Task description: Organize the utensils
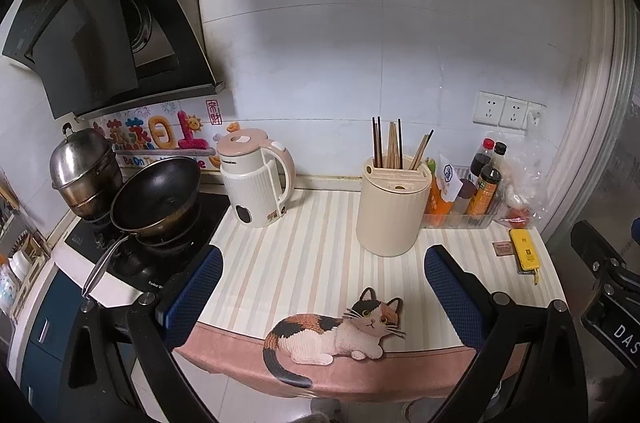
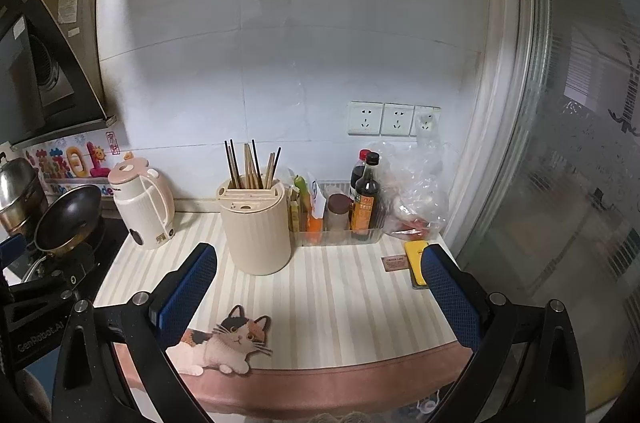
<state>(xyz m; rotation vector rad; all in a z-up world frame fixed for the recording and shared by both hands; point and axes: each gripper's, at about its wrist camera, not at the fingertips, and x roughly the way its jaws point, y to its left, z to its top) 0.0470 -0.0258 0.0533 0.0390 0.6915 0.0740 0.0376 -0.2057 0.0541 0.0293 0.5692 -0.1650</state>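
1. Now we hold both grippers, left (image 1: 320, 287) and right (image 2: 318, 287), spread wide with nothing between the fingers, near the counter's edge.
2. Chopsticks (image 1: 394, 147) stand upright in the cream holder (image 1: 394, 211), mid-counter.
3. That fits sorting finished or awaiting; we cannot tell which.
4. Right of it, a clear tray (image 2: 340, 235) holds bottles.

Both wrist views — same counter (image 1: 304, 247), frontally.
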